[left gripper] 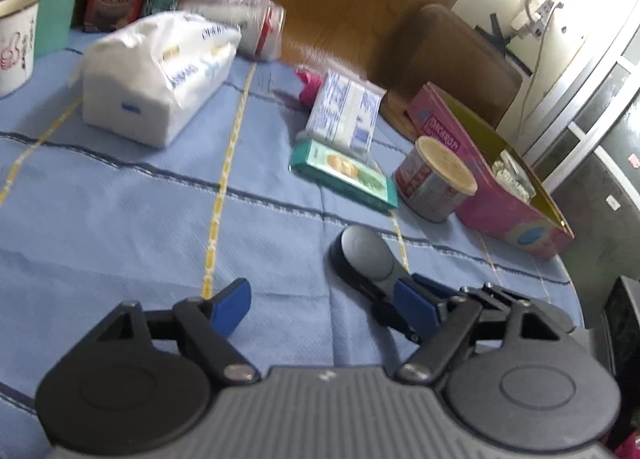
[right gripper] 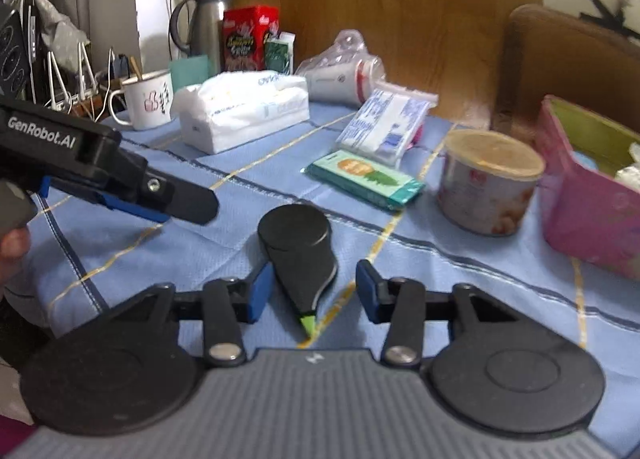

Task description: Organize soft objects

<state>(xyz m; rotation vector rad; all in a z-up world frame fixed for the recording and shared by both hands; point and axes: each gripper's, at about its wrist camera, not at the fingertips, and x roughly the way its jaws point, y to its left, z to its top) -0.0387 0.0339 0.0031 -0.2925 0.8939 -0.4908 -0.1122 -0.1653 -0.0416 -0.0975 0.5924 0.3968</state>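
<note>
The worktop (right gripper: 168, 259), under a blue striped cloth before a wood-panelled wall, carries the soft things unsorted: the big tissue pack (right gripper: 244, 109) at the back, the smaller packet (right gripper: 384, 123) and green wipes (right gripper: 366, 179) mid-table, near the pink box (right gripper: 588, 195). Little looks done. Both left tongs (left gripper: 324, 309) and right tongs (right gripper: 310, 291) gape empty, the right straddling a black tape dispenser (right gripper: 298, 251).

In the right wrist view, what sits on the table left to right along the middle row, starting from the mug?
Mug → tissue pack → blue-white packet → can → pink box.
</note>
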